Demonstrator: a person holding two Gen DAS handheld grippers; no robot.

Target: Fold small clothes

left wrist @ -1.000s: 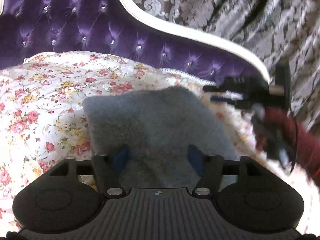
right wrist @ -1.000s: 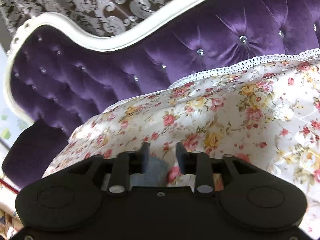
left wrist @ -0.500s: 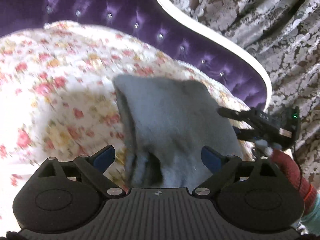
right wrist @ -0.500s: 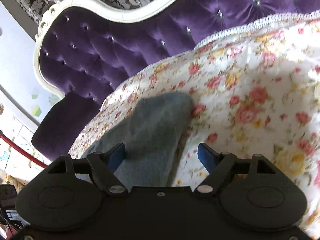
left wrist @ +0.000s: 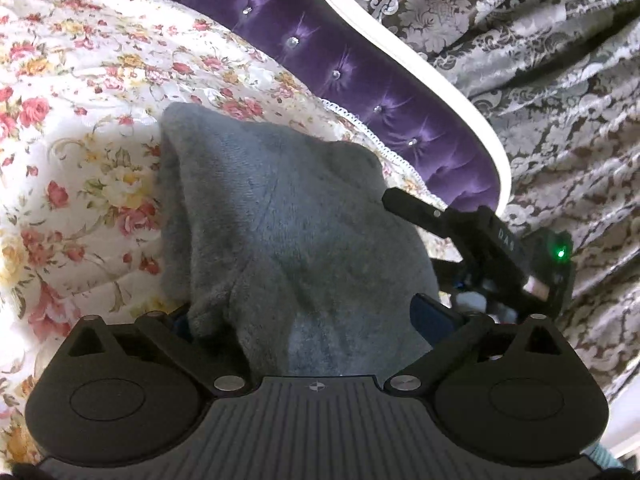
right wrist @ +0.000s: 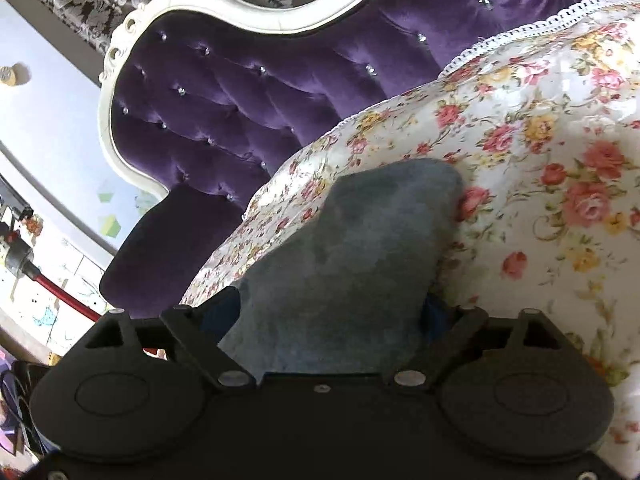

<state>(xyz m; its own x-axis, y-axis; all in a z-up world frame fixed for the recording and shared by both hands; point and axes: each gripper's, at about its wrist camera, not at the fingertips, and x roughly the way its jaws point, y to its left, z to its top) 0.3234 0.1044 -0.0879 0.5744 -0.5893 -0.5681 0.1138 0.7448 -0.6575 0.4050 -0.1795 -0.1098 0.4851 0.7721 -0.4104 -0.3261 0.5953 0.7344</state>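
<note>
The only lettering stands on the right gripper (left wrist: 404,258), seen from the left wrist view: pale characters on its black body. They look like "DAS" but stay blurred.

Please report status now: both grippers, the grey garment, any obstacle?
Left gripper and right gripper: jaws opening, nothing pinched. Grey fleece garment lies between them on floral bedspread. No obstacle seen.

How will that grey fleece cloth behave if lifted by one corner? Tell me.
The grey cloth will probably flop and drape, since it already sags in soft folds on the flowered bedspread. Its fuzzy nap should grip rather than slip. It looks light, so the fold may well fall open.
</note>
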